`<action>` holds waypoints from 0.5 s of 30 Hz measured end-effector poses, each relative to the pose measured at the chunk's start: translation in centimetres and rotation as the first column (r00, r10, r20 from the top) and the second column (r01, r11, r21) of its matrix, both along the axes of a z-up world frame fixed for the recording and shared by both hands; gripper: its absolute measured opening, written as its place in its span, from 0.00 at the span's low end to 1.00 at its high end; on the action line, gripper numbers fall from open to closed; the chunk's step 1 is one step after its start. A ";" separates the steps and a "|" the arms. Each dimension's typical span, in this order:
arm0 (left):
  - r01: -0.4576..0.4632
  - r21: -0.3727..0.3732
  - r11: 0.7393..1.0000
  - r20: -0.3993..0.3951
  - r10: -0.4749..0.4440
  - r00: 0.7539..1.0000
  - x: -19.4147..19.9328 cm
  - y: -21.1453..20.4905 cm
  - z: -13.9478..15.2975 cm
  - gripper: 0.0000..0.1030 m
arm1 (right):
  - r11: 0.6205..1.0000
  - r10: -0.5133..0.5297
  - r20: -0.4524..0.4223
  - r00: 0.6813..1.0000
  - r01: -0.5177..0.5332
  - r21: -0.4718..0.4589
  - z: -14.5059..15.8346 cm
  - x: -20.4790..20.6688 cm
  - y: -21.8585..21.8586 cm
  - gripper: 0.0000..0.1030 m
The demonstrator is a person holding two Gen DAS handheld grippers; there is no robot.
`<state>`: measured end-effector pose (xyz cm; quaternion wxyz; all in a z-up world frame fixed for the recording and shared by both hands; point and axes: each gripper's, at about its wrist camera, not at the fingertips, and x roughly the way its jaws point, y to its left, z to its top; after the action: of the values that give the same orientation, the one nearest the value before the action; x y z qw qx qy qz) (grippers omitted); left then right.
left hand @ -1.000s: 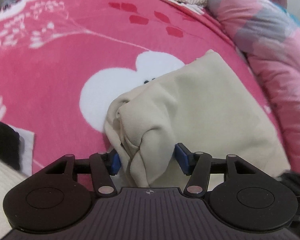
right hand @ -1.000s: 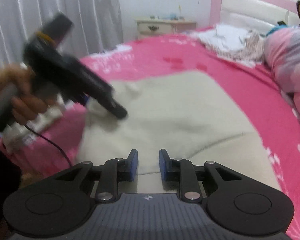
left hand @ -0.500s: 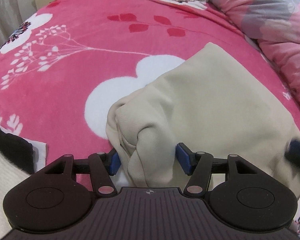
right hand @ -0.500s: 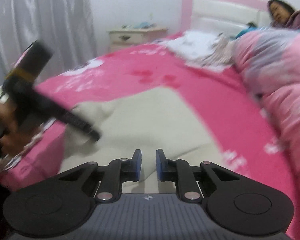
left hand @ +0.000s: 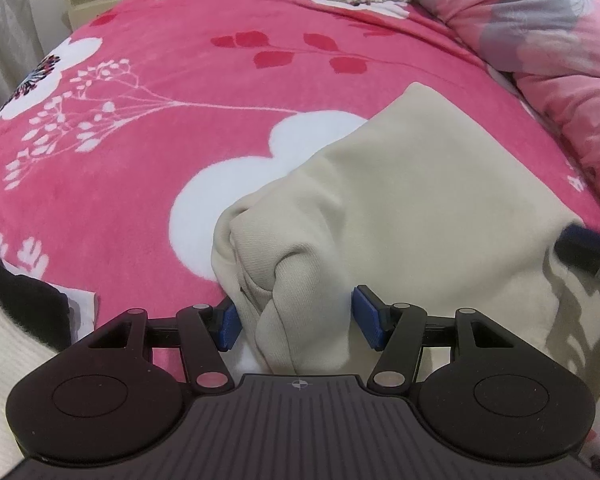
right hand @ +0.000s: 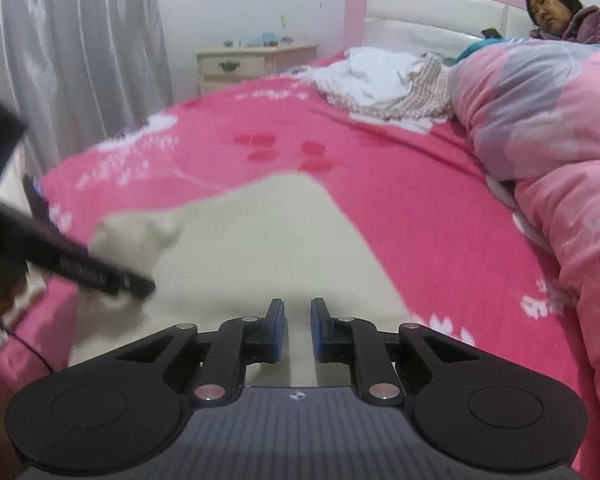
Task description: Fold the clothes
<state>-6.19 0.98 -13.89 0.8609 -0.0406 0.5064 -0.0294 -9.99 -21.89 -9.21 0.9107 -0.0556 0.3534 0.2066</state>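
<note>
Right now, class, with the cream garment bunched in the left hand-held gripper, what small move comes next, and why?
Probably carry that bunched corner across the cream garment with the left hand-held gripper: the rest lies flat on the pink blanket, unfolded.

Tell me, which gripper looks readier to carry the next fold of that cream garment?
Probably the left gripper: a bunched corner of the cream garment sits between its pads. The right gripper is closing, with flat cloth beneath.
</note>
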 end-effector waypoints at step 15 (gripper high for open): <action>0.056 -0.308 0.950 -0.094 -0.089 0.992 -2.0 5.4 -0.5 0.58 | 0.956 0.053 -0.175 0.983 0.001 0.293 0.1 8.2 -6.5 0.38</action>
<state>-8.20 6.40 -14.41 0.8144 -0.1556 0.5420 -0.1366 -1.79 -28.34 -9.06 0.8703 0.0936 0.3993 0.2727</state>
